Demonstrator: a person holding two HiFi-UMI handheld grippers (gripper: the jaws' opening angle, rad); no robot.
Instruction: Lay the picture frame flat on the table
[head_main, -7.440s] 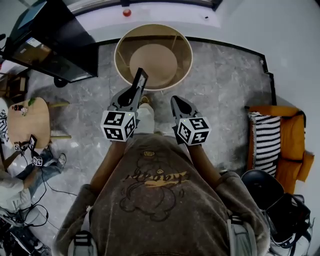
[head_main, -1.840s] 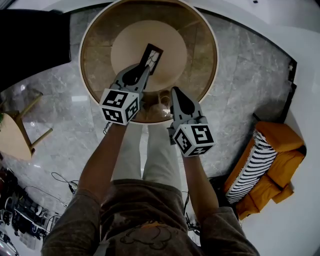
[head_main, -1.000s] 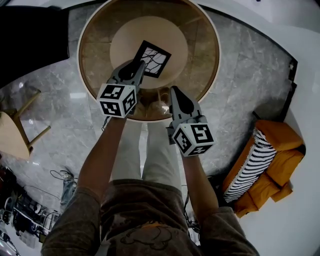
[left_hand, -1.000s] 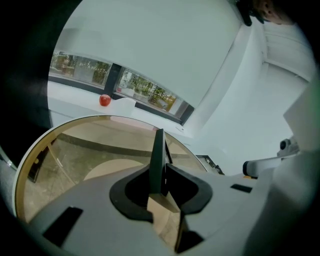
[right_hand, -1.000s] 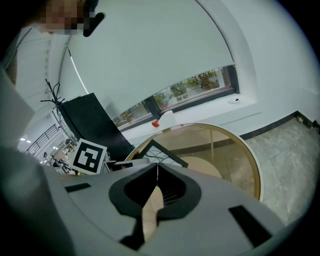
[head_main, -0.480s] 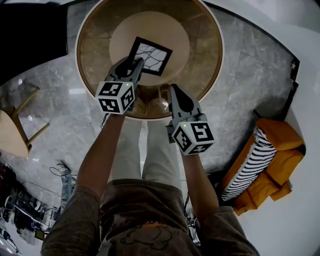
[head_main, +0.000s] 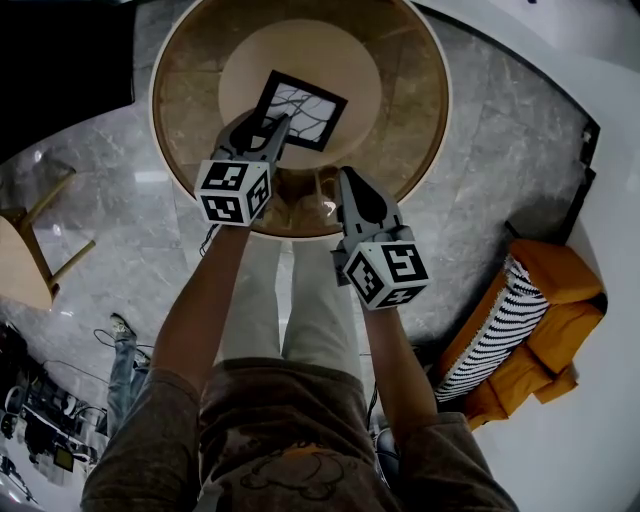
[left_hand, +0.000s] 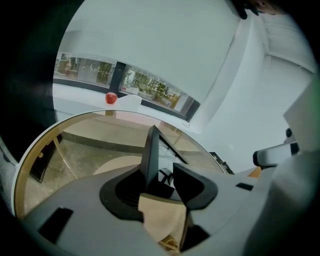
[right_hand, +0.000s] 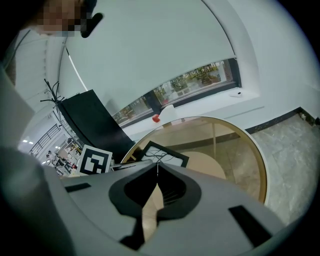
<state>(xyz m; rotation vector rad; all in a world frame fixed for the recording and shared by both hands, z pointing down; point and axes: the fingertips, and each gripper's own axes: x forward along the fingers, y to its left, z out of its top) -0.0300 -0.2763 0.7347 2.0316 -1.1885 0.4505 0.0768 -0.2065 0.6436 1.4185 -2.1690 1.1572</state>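
Observation:
The black picture frame (head_main: 305, 108) with a white, branch-patterned picture lies flat on the round glass table (head_main: 446, 90). My left gripper (head_main: 272, 125) is at the frame's near left corner. In the left gripper view the frame (left_hand: 150, 150) shows edge-on between the jaws of the left gripper (left_hand: 162, 175). Those jaws are opening, and a gap shows between the frame and the right jaw. My right gripper (head_main: 345, 178) hovers at the table's near edge, shut and empty. Past the right gripper's (right_hand: 157, 167) tips, the right gripper view shows the frame (right_hand: 167, 152).
Under the glass sits a round wooden shelf (head_main: 350, 60). An orange seat with a striped cushion (head_main: 520, 340) stands at the right, a wooden stool (head_main: 25, 250) at the left, a black cabinet (head_main: 60, 60) at the upper left. Cables lie on the floor at lower left.
The frame, held upright in the left gripper earlier, has come down flat onto the glass. The left gripper stays at its corner. The right gripper has hardly moved.

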